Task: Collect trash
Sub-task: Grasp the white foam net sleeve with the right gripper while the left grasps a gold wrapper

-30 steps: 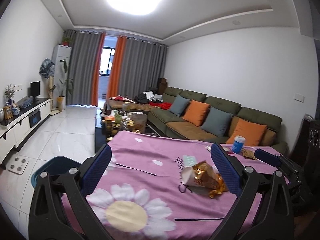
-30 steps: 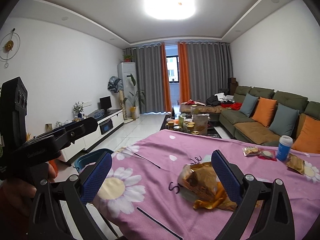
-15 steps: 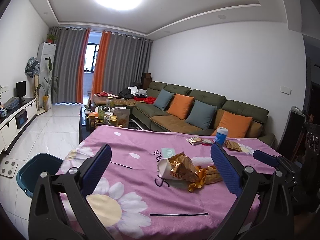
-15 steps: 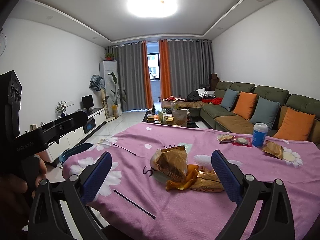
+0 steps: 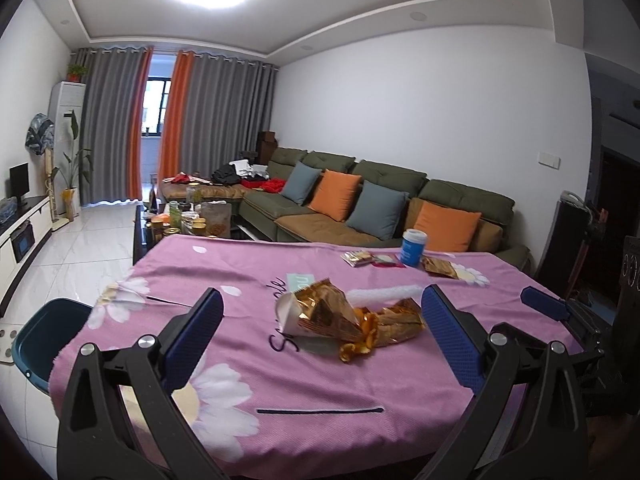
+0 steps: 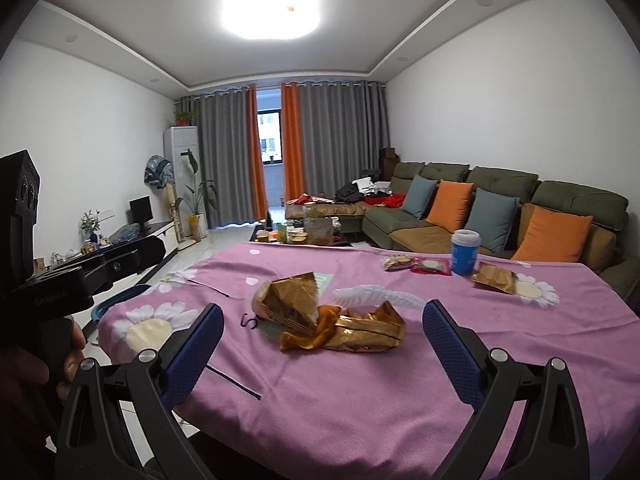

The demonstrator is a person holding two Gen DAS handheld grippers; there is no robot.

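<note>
Loosely crumpled gold foil wrappers (image 5: 352, 320) litter pink woven tablecloth (image 5: 320, 380).

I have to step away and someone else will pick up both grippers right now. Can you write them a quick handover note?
Left gripper: open, empty, above the near table edge.
Right gripper: open, empty, aimed at the same spot.
Gold wrappers lie in a pile mid-table, with a white wrapper just behind.
More wrappers and a blue cup sit at the far side, another gold wrapper beside them.
Blue bin is on the floor at the table's left.
Nothing collected yet by the look of it; all trash remains.
</note>
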